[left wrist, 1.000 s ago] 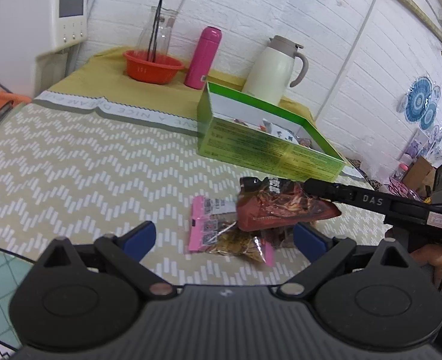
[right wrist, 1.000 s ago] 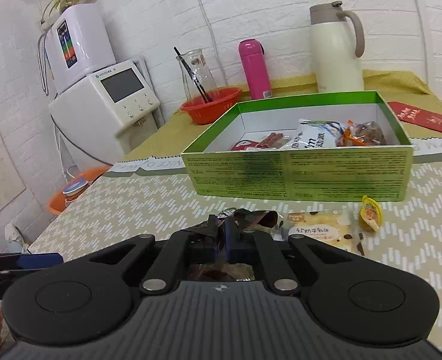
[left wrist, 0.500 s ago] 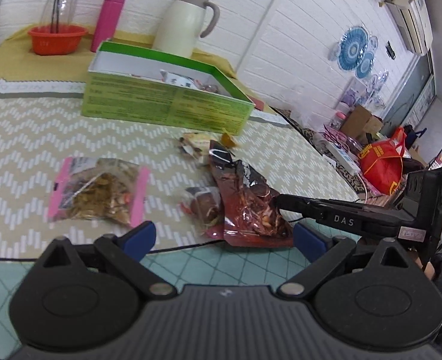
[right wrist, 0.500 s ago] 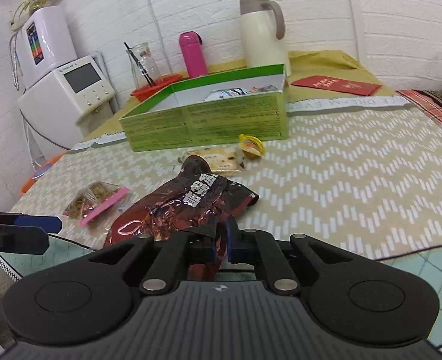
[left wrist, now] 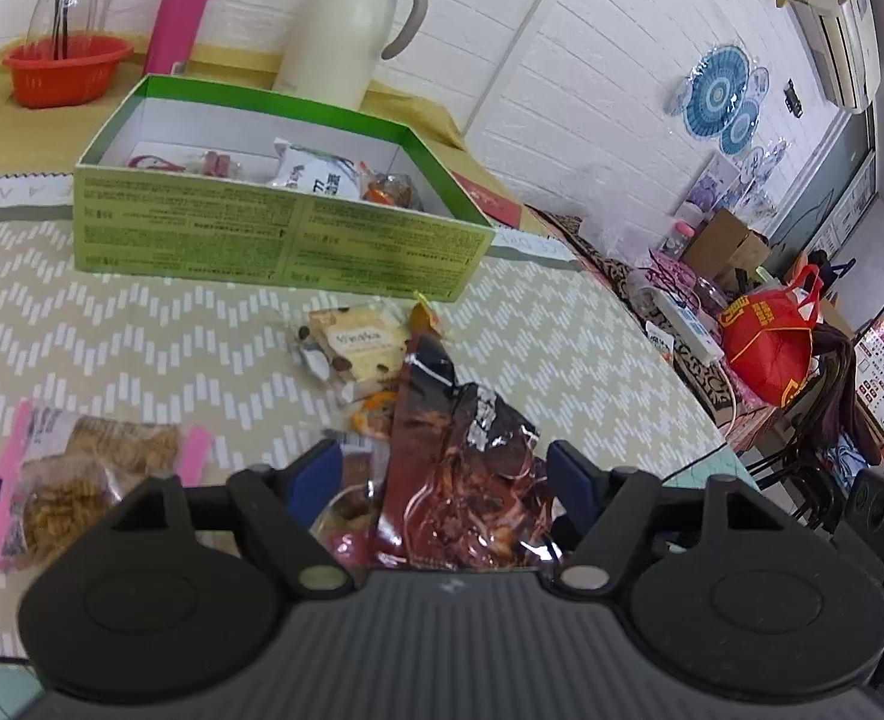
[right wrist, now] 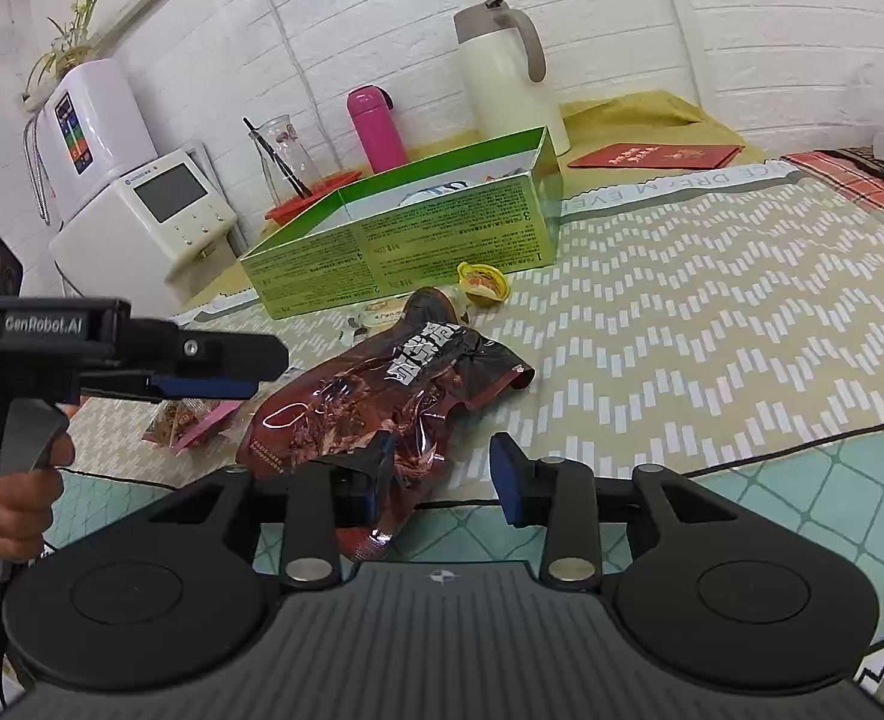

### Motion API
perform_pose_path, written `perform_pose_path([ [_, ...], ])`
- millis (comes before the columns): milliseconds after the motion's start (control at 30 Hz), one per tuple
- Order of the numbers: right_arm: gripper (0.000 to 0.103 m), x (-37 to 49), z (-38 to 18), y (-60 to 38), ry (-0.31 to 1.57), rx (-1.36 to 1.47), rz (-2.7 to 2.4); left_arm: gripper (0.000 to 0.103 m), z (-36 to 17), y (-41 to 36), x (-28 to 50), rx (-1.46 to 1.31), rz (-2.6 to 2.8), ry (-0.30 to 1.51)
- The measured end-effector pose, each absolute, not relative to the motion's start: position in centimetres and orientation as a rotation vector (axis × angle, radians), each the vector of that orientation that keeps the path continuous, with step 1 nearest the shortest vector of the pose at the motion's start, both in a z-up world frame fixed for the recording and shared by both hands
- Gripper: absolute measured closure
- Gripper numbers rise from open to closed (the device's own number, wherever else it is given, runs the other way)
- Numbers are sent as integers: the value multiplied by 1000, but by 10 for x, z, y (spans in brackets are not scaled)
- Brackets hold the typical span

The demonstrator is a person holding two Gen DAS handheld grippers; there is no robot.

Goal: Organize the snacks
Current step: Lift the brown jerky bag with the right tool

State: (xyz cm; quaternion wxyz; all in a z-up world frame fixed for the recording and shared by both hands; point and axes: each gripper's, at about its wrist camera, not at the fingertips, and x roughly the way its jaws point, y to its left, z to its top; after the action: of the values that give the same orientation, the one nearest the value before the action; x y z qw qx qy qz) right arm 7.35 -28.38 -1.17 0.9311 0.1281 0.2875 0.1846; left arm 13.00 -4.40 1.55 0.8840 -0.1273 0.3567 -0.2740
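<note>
A dark red snack bag (left wrist: 460, 480) lies on the table, also in the right wrist view (right wrist: 381, 402). My left gripper (left wrist: 445, 477) is open with the bag between its fingers. My right gripper (right wrist: 442, 468) is open, its left finger touching the bag's near end. The green box (left wrist: 273, 234) holds several snacks; it also shows in the right wrist view (right wrist: 417, 240). A pink-edged bag (left wrist: 87, 480), a cream biscuit pack (left wrist: 354, 342) and a yellow jelly cup (right wrist: 482, 285) lie loose.
A cream thermos (left wrist: 339, 24), pink bottle (left wrist: 180, 6) and red basket (left wrist: 63, 69) stand behind the box. A white appliance (right wrist: 141, 228) is at the left. A red envelope (right wrist: 652, 155) lies far right. The table edge is close.
My right gripper has opened and let go of the dark red bag, which now lies on the table. My left gripper has moved in around the bag.
</note>
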Motion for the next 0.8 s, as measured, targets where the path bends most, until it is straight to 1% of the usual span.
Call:
perform_pose_path([
  [133,39,81,-15,-281,600,278,385,29,21,-63,147,-189,-602,742],
  [267,39,82,-16,-277,607,285,384,28,12,-78,173,-136,-589,806],
  [300,39,82,-16,-278,607,288,385,30,7,-79,177,-128,-599,828],
  [333,39,83,-16,-278,609,289,385,38,4,-80,178,-123,-615,848],
  [400,38,82,-17,-279,616,286,390,47,-2,-79,172,-124,-646,878],
  [533,37,82,-18,-280,621,295,400,47,-4,-76,147,-92,-661,857],
  [767,37,81,-18,-282,619,315,387,47,-5,-75,144,-94,-663,858],
  [800,37,82,-19,-282,622,327,384,49,-6,-79,144,-85,-665,859],
])
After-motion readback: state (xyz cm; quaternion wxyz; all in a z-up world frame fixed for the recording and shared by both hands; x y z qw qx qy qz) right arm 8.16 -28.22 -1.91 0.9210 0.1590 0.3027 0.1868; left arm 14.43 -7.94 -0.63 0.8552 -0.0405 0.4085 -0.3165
